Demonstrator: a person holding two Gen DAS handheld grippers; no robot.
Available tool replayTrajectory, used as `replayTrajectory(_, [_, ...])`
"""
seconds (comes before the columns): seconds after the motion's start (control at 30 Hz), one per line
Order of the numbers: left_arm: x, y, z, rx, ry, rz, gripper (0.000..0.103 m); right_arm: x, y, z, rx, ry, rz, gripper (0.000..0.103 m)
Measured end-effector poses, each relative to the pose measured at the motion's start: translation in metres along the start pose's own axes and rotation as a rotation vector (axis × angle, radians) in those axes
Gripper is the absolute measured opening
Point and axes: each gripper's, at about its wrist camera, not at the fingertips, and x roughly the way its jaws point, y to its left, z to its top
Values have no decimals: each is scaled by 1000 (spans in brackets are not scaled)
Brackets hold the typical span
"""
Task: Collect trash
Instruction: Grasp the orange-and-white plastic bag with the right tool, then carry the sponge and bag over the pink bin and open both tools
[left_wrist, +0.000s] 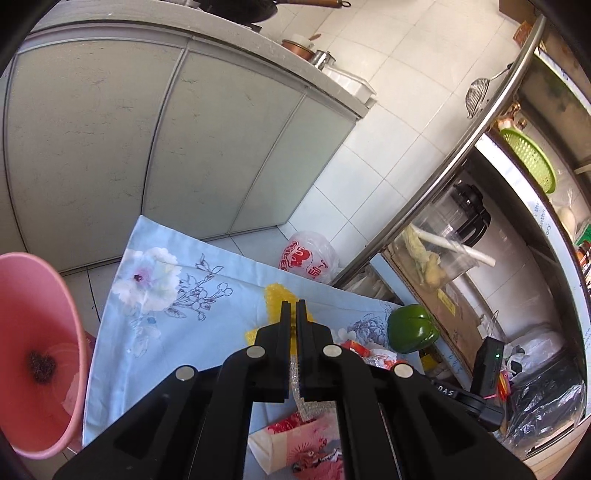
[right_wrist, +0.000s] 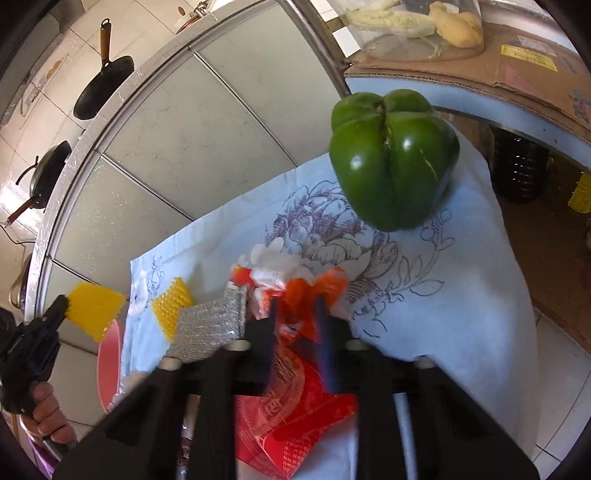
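A: Where is the trash placed, relative to the floral cloth (right_wrist: 443, 295)?

B: Off its left edge, a yellow mesh piece (right_wrist: 94, 308) is pinched in the nearly closed left gripper (right_wrist: 64, 306), above the pink bin (left_wrist: 40, 354). On the cloth, a red and white wrapper (right_wrist: 295, 291) is seen between the right gripper (right_wrist: 297, 314) fingers, parted; contact cannot be told. Beyond, a green pepper (right_wrist: 393, 158) rests.
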Motion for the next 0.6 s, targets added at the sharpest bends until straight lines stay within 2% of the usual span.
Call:
replayTrajectory(0.37, [-60, 12, -11, -36, -81, 11, 2, -64, 29, -4, -63, -172, 22, 11])
replayTrajectory(0.6, [-110, 26, -19, -35, -166, 70, 2, -82, 77, -18, -162, -193, 72, 11])
